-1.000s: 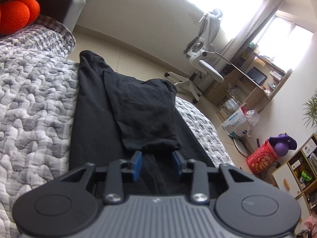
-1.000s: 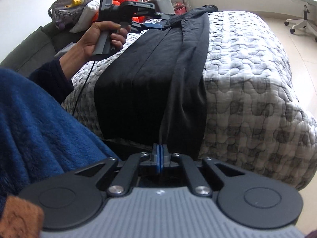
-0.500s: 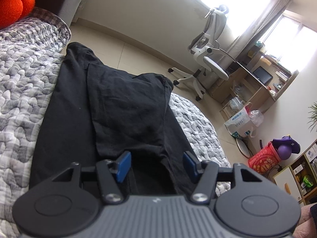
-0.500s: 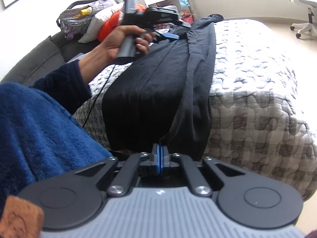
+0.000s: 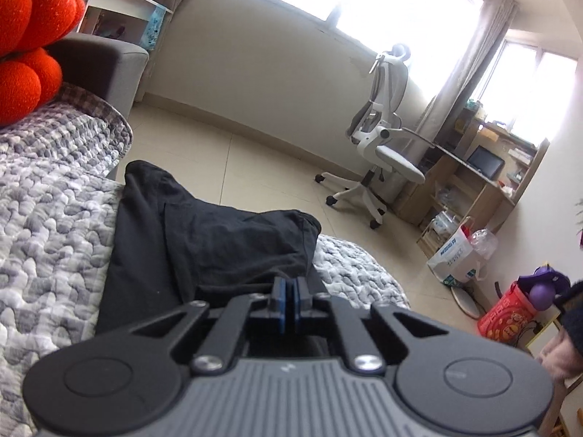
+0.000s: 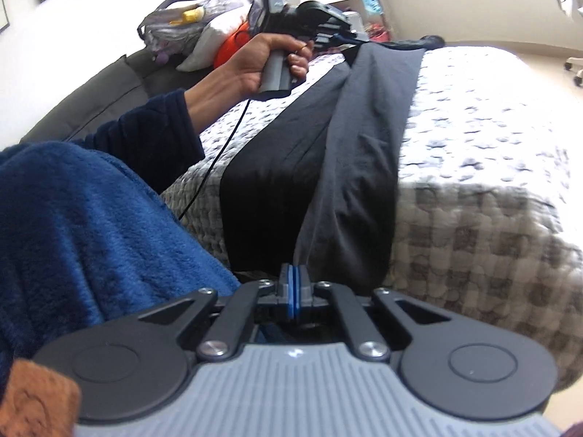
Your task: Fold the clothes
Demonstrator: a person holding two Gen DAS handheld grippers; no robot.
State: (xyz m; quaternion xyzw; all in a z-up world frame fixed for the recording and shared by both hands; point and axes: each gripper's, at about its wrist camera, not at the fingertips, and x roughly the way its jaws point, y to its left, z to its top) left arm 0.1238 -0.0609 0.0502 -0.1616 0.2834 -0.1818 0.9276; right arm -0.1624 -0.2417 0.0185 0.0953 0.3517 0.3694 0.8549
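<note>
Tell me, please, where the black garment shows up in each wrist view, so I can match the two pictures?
Left wrist view: the black garment lies lower centre, running away from the left gripper toward the floor.
Right wrist view: the black garment crosses the middle, from the right gripper up to the left gripper.
Shared landmark: the grey quilt beneath it.

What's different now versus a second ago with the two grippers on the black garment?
The left gripper, open over the black garment a second ago and wider half a second ago, has now shut at the edge of its folded layer, apparently pinching it. The right gripper stayed shut on the garment's near end at the edge of the bed. The garment lies much as before.
</note>
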